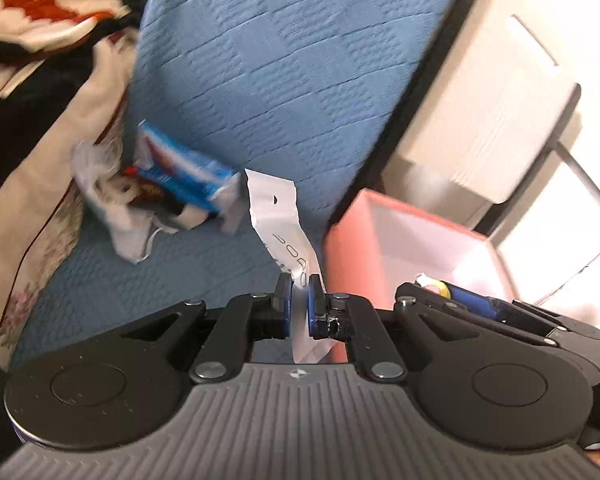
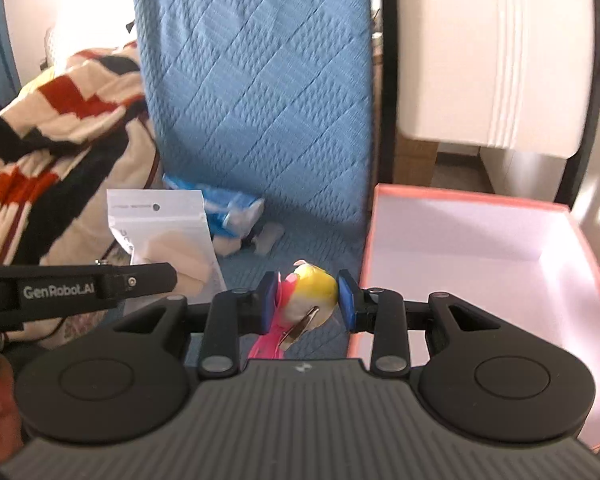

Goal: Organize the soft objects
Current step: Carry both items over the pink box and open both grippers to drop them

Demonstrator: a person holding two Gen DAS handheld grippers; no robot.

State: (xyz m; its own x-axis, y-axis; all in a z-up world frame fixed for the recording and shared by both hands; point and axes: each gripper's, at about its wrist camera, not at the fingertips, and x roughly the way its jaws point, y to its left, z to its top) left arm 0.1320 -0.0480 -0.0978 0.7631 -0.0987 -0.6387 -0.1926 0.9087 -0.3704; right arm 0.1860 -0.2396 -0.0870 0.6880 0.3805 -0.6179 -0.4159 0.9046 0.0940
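— Two grippers, both loaded: our left gripper (image 1: 299, 294) pinches a flat white plastic pouch (image 1: 278, 216) between its blue pads, the pouch standing up ahead of the fingers.

— And our right gripper (image 2: 309, 300) clamps a small yellow-and-pink soft toy (image 2: 314, 294).

— The open pink cardboard box (image 2: 452, 194) sits just right of it, on the blue quilted cover (image 2: 252, 80).

— Ahead and left lies a blue-and-white packet (image 2: 230, 210), beside the red, black and cream blanket (image 2: 60, 112).

One legible brand mark

"GenRobot.AI" printed white on left gripper (image 2: 80, 290) black finger; pouch (image 2: 164, 232) print unreadable.
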